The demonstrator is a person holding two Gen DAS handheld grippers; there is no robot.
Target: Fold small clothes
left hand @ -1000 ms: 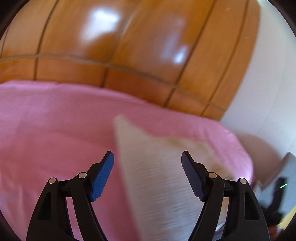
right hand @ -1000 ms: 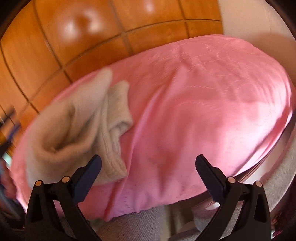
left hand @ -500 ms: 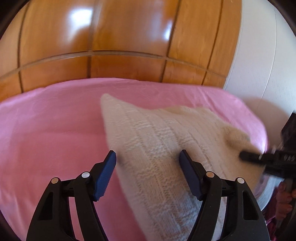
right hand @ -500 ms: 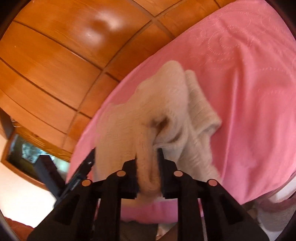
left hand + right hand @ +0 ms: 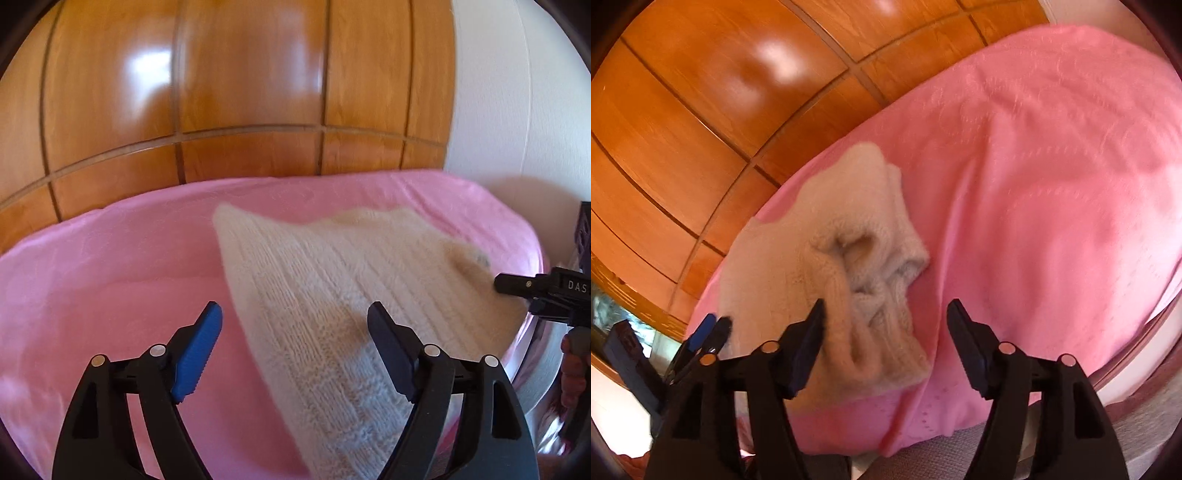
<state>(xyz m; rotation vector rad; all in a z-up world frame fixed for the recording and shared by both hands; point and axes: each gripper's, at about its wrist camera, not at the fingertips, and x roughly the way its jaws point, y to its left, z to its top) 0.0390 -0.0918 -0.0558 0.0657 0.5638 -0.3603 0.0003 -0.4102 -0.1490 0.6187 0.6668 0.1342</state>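
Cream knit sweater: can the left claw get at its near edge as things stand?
Probably yes. The left claw is open, and the cream knit sweater on the pink sheet already lies between its fingers with nothing in between. The right claw, open too, sits at the sweater's far end.

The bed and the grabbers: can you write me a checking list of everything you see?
Surface: pink sheet, smooth, lightly wrinkled.
Job's things: cream knit lying on the sheet, bunched with an open cuff in the right wrist view.
Clutter: nothing seen.
Grippers: left gripper open, above the knit's edge; right gripper open, its left finger right by the knit; touching or not, cannot tell.
Cables: nothing seen.
Surroundings: glossy wood panels behind the bed, white wall to the right.
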